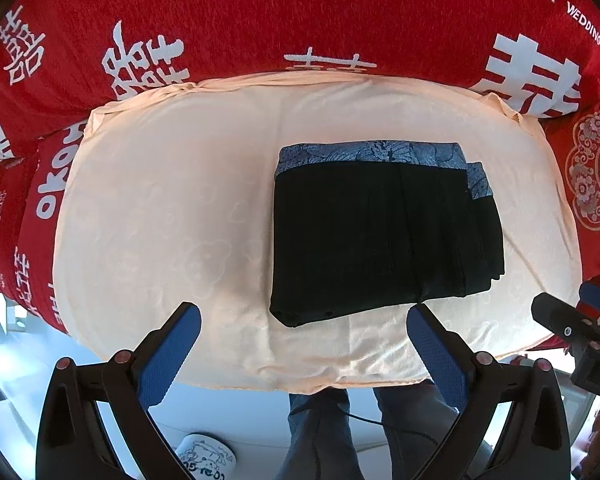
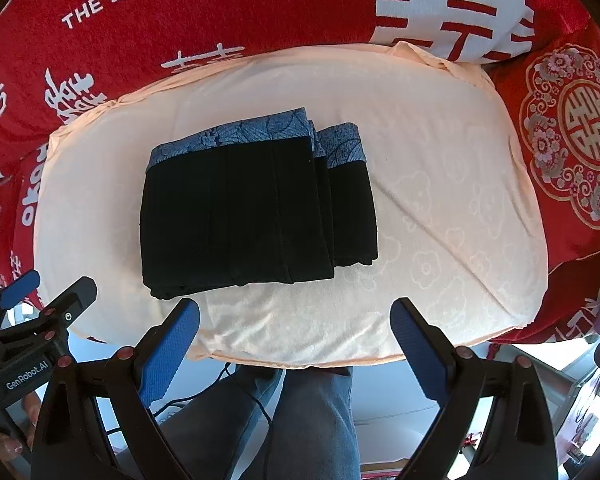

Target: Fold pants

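Observation:
Black pants (image 1: pixel 380 232) with a blue patterned waistband lie folded into a compact rectangle on a cream cloth (image 1: pixel 172 208). They also show in the right wrist view (image 2: pixel 244 216), left of centre on the cream cloth (image 2: pixel 440 208). My left gripper (image 1: pixel 304 320) is open and empty, raised near the cloth's front edge, just in front of the pants. My right gripper (image 2: pixel 296 316) is open and empty, in front of the pants' right part. The left gripper also shows at the left edge of the right wrist view (image 2: pixel 40 300).
A red bedspread (image 1: pixel 260 20) with white characters surrounds the cloth. A red embroidered pillow (image 2: pixel 572 136) lies at the right. The person's jeans-clad legs (image 2: pixel 312 420) stand below the front edge. A white mug (image 1: pixel 204 456) sits on the floor.

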The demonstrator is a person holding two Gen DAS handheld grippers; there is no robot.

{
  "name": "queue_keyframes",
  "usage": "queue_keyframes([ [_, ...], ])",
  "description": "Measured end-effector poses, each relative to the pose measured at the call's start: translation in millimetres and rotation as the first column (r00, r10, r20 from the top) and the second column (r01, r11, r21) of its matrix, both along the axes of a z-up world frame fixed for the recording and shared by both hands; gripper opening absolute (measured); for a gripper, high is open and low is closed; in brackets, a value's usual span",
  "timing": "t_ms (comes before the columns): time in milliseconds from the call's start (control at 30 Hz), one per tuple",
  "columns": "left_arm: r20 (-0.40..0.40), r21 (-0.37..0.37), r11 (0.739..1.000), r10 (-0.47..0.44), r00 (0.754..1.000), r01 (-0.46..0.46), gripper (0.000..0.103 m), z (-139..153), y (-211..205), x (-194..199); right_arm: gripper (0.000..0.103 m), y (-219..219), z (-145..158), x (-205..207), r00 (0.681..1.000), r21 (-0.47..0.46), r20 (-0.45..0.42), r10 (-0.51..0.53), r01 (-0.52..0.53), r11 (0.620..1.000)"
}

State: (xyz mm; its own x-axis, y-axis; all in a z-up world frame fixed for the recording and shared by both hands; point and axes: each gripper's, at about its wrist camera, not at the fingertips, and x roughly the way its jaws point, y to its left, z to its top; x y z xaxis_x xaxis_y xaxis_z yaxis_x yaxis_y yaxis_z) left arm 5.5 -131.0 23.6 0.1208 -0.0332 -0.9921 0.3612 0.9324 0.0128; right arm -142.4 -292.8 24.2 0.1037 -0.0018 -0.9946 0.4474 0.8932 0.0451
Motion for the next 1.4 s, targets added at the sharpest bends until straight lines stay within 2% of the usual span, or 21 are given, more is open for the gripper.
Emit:
queue_keyframes([
  [867, 0.006, 0.036, 0.999, -0.01, 1.0, 0.01, 0.103, -5.2, -0.8, -8.2, 0.097, 1.1, 0.1, 0.4, 1.0, -0.012, 0.006, 0.008, -0.008, 1.0],
  [1400, 0.001, 0.003, 1.0, 0.001, 1.0, -0.001, 0.103, -6.1, -0.7, -5.3, 0.097, 5.9, -3.2, 3.0, 1.0, -0.015, 0.002, 0.022, -0.022, 1.0],
])
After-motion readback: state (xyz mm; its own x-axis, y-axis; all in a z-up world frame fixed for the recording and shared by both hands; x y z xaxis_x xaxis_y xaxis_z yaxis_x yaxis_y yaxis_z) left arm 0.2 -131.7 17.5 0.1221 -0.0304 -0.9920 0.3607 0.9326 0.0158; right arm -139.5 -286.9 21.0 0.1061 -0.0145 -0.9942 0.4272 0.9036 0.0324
